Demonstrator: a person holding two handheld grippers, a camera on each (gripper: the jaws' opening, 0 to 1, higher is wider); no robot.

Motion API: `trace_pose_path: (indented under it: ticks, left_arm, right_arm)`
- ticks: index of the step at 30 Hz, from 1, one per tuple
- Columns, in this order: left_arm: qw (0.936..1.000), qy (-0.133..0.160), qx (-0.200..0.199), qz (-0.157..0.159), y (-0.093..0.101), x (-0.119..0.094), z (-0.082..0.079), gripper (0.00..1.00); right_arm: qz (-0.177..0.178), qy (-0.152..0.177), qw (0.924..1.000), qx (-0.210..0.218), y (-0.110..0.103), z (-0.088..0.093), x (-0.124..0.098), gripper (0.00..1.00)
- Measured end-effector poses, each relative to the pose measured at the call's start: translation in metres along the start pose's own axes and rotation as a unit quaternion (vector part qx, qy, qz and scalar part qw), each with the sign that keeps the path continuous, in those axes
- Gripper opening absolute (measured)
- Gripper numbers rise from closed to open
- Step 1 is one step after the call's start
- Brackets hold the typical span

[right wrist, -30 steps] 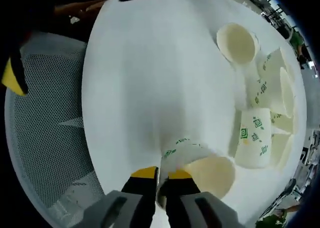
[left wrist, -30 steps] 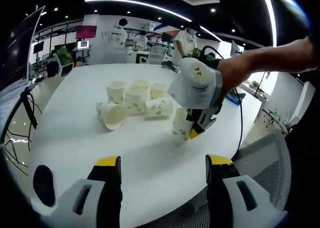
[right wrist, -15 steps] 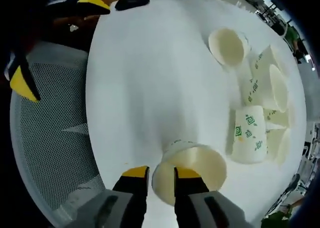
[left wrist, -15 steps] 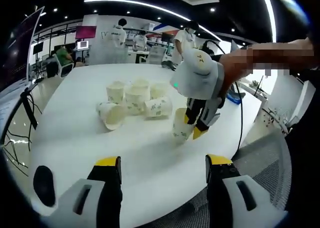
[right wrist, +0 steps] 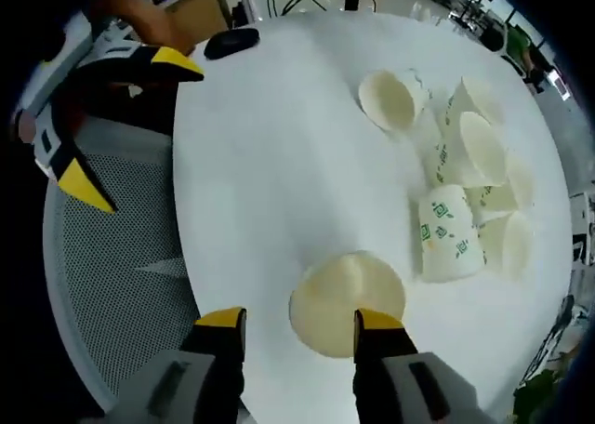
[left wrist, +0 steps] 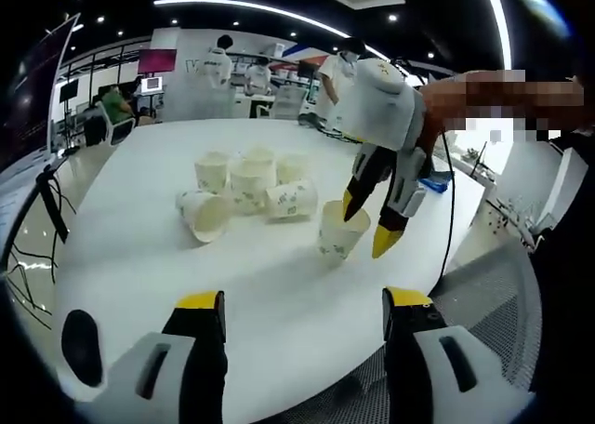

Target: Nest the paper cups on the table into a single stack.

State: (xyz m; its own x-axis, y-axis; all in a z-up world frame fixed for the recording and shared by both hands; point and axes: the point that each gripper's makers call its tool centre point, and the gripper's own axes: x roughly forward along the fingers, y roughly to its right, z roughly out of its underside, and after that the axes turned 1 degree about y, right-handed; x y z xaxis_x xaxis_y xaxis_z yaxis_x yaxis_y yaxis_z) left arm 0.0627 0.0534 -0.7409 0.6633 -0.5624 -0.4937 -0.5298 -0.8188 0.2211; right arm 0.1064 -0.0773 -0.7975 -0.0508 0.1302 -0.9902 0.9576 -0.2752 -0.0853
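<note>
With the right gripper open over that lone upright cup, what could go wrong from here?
The right gripper is open, one jaw over the upright cup's mouth: coming down off-centre could crush its rim or tip it. That cup stands near the table edge, so a knock might send it off. The remaining cups lie clustered, some on their sides, so reaching in may scatter them.

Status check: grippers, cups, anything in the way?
Right gripper open above upright cup. Left gripper open, holding nothing. Remaining cups clustered, two on their sides, none stacked. Table between them unobstructed.
</note>
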Motion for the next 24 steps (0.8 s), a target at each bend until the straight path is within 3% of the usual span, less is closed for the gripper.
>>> trace_pose_path:
  ticks: [13,24]
  left_arm:
    - [1.0,-0.003,0.003,0.001,-0.002,0.002,0.002,0.69]
    - [1.0,-0.004,0.004,0.002,-0.001,0.002,0.002,0.69]
  right_arm:
    - [-0.006,0.06,0.9967,0.054,-0.006,-0.006,-0.026,0.46]
    - [0.0,0.113,0.9898,0.086,0.007,0.005,-0.056,0.61]
